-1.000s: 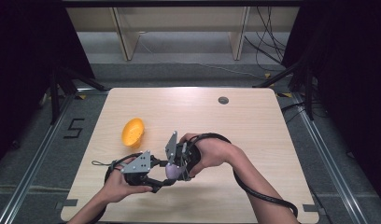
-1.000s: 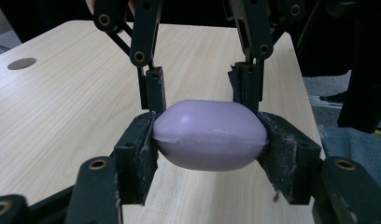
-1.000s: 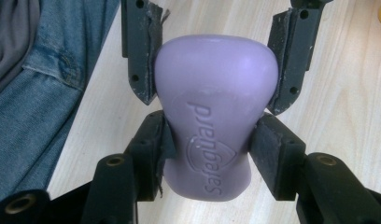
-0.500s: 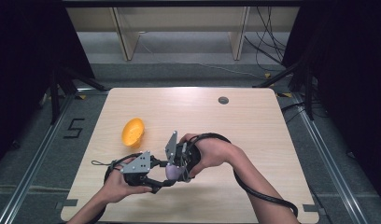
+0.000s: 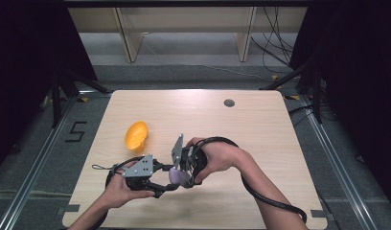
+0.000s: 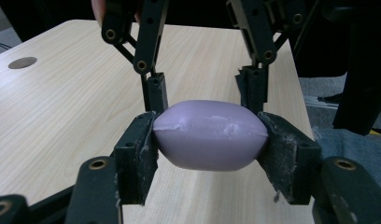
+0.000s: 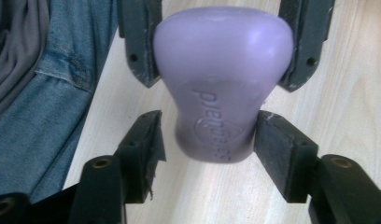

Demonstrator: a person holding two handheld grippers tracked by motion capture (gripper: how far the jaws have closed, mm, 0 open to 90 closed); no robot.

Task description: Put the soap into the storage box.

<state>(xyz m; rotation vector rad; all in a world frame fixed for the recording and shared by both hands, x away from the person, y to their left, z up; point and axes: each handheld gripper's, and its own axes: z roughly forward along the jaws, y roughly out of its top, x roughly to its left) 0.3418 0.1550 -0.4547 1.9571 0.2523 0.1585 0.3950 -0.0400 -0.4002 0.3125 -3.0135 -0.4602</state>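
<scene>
Left gripper view shows the left gripper (image 6: pixel 209 144) closed on a purple soap bar (image 6: pixel 209 135): both black pads press on the two ends of the bar, and the bar is held above the wooden table (image 6: pixel 62 107), not touching it. Behind the bar, the two jaws of the right gripper (image 6: pixel 205 88) come down from the top of this view and stand on both sides of the soap.

In the right gripper view, the right gripper (image 7: pixel 207 144) has the narrow end of the same soap bar (image 7: pixel 221 88) between its pads. Its jaws have just been opening; a thin gap is visible on the left side, and on the right side the pad is very near to the soap, so I cannot tell if it touches there. I read this gripper as open, with the soap between its jaws. The embossed letters on the soap face this camera. At the left of this view is blue denim cloth (image 7: pixel 44 107).

From the high view, both grippers meet near the front edge of the table (image 5: pixel 260 124), the left gripper (image 5: pixel 157 184) and the right gripper (image 5: pixel 181 167) with the soap bar (image 5: pixel 177 176) between them. An orange bowl (image 5: pixel 136 135) lies on the table, well apart, behind and to the left. A small dark round hole (image 5: pixel 229 102) is near the far edge.
</scene>
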